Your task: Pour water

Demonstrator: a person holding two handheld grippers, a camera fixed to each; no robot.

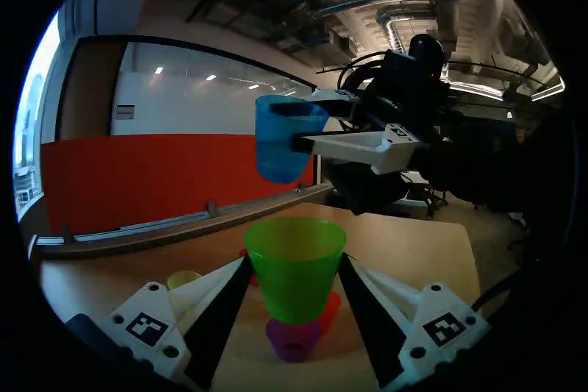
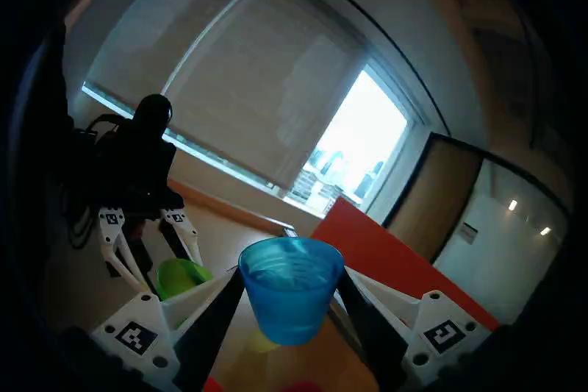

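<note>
Clamped in the left gripper (image 1: pixel 295 263), closed partway with both fingers pressing its sides: a green cup (image 1: pixel 295 282), upright above a pale wooden desk (image 1: pixel 426 252) bearing a purple cup (image 1: pixel 292 339), a red cup (image 1: pixel 332 305) and a yellow cup (image 1: pixel 182 278). Higher and apart from it, pinched the same way in the right gripper (image 2: pixel 291 278): a blue cup (image 2: pixel 290 304) (contents hard to make out). Around the desk: a red wall panel (image 1: pixel 147 179) under a glass partition (image 1: pixel 206 98), bare ducts (image 1: pixel 397 17) along the ceiling, a bright window (image 2: pixel 353 142) beside a drawn blind (image 2: pixel 242 98).
</note>
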